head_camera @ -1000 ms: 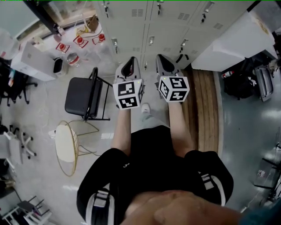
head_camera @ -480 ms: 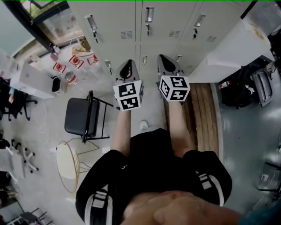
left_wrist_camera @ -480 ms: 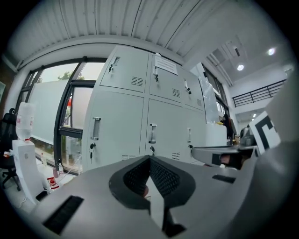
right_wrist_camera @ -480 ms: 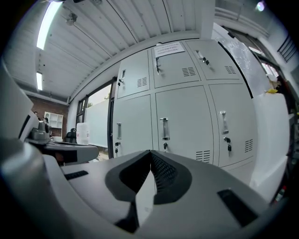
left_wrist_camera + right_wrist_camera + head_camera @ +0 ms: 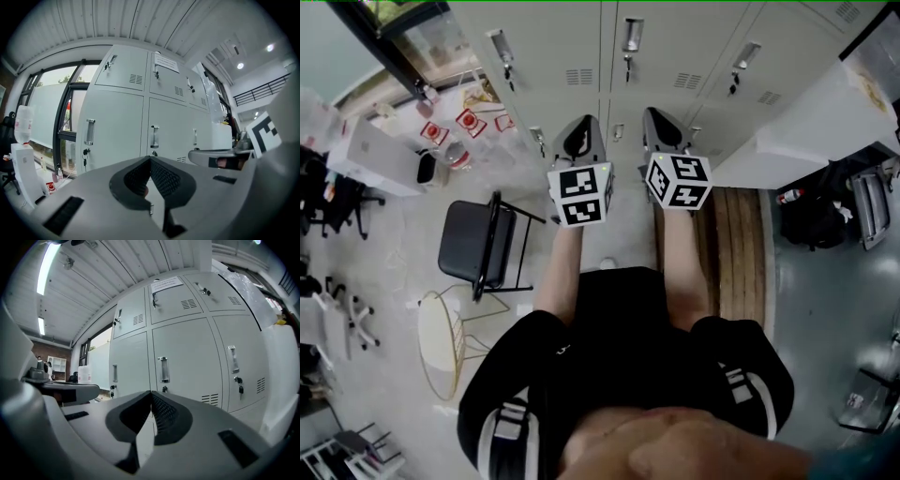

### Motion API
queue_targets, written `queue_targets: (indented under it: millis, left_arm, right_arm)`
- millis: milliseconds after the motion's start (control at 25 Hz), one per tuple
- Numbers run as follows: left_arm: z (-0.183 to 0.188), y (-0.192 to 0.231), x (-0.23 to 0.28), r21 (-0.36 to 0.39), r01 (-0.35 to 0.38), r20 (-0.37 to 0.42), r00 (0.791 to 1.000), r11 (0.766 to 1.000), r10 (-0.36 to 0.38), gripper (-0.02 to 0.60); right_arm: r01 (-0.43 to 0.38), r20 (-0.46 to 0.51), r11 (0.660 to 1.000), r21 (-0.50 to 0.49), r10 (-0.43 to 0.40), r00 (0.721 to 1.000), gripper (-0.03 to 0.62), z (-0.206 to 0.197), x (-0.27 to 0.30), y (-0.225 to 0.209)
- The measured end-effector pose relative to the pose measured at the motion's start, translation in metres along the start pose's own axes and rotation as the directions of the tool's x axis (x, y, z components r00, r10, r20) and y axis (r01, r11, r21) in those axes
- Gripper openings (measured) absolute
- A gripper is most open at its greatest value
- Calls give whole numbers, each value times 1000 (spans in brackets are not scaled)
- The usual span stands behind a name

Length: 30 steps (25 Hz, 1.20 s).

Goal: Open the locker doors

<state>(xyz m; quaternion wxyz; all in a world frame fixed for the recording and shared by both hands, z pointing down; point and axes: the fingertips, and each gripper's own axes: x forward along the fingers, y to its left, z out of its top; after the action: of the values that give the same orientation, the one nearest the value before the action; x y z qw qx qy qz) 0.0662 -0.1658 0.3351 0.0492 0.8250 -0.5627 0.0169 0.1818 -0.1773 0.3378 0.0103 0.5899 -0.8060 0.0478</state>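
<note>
Locker doors (image 5: 187,363), smooth pale sheet metal; left gripper (image 5: 151,159) and right gripper (image 5: 151,393) closed, empty

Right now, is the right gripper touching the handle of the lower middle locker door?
Apart. In the right gripper view the right gripper, jaws shut, sits well short of the handle; the whole locker bank stands beyond it.

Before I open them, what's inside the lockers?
Only shut doors with handles and vents show; the contents behind them are hidden.
</note>
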Motion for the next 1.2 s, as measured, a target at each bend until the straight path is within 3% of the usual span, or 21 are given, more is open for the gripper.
queue_targets:
  millis: [240, 680, 1200]
  left_arm:
    - [-14, 4, 13, -2, -10, -31, 999, 1000, 10, 5]
    - [-28, 11, 39, -44, -5, -48, 999, 999, 2, 5]
    - [-28, 25, 93, -40, 22, -69, 997, 999, -25, 5]
  right_arm:
    - [13, -10, 999, 29, -12, 1000, 18, -10, 10, -19]
    - [3, -49, 1000, -7, -3, 999, 18, -33, 37, -16]
    - [-21, -28, 999, -24, 20, 999, 20, -23, 93, -26]
